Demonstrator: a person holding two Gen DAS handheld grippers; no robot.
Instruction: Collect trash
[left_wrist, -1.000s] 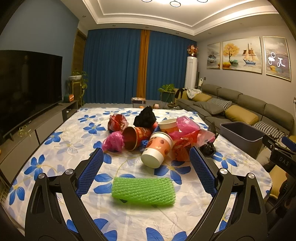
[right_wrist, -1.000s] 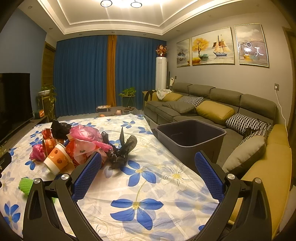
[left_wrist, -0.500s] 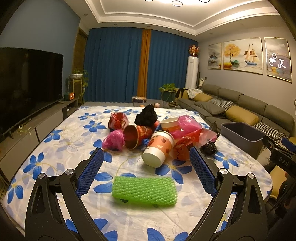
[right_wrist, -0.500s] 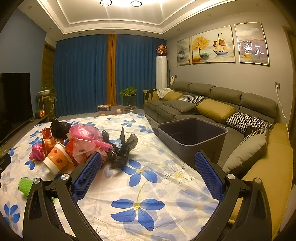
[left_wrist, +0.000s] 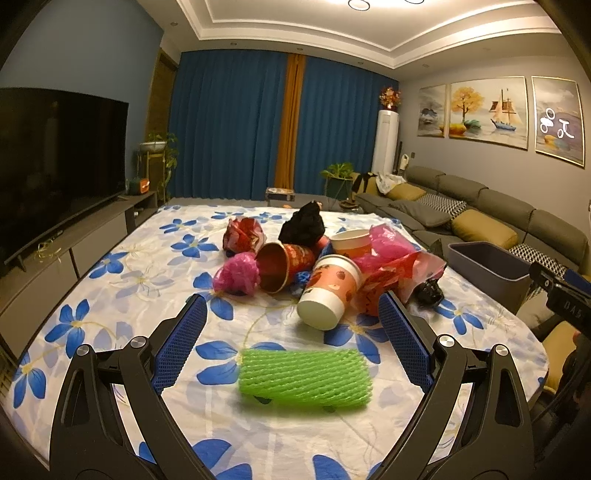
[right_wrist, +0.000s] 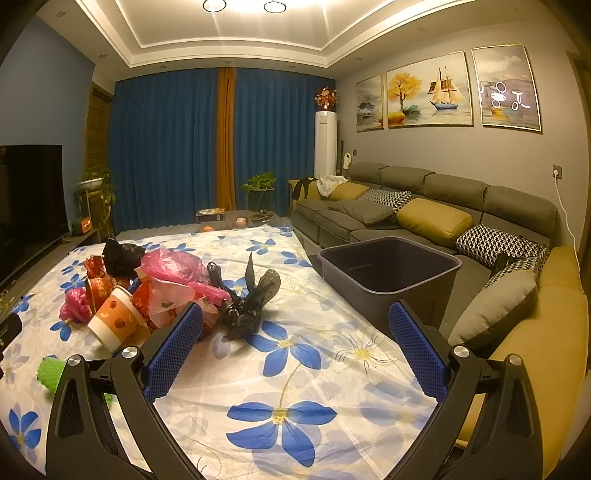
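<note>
A green foam net sleeve (left_wrist: 304, 376) lies on the flowered tablecloth, right between the fingers of my open left gripper (left_wrist: 291, 347). Behind it is a heap of trash: a tipped orange-and-white paper cup (left_wrist: 328, 295), a red cup on its side (left_wrist: 282, 266), a pink bag wad (left_wrist: 236, 275), pink and red plastic bags (left_wrist: 391, 254) and a black bag (left_wrist: 303, 227). In the right wrist view a crumpled black bag (right_wrist: 247, 302) sits ahead and left of my open, empty right gripper (right_wrist: 295, 341). The grey bin (right_wrist: 388, 273) stands off the table's right edge.
The flowered table (right_wrist: 295, 369) has bare cloth in front of the right gripper. A grey sofa with cushions (right_wrist: 424, 210) runs along the right wall behind the bin. A TV (left_wrist: 55, 155) on a low cabinet stands to the left. Part of the right gripper (left_wrist: 561, 295) shows at the left view's right edge.
The left gripper has edged slightly forward and down, so the green sleeve sits a bit nearer between its fingers. The right gripper has barely moved. Both stay open.
</note>
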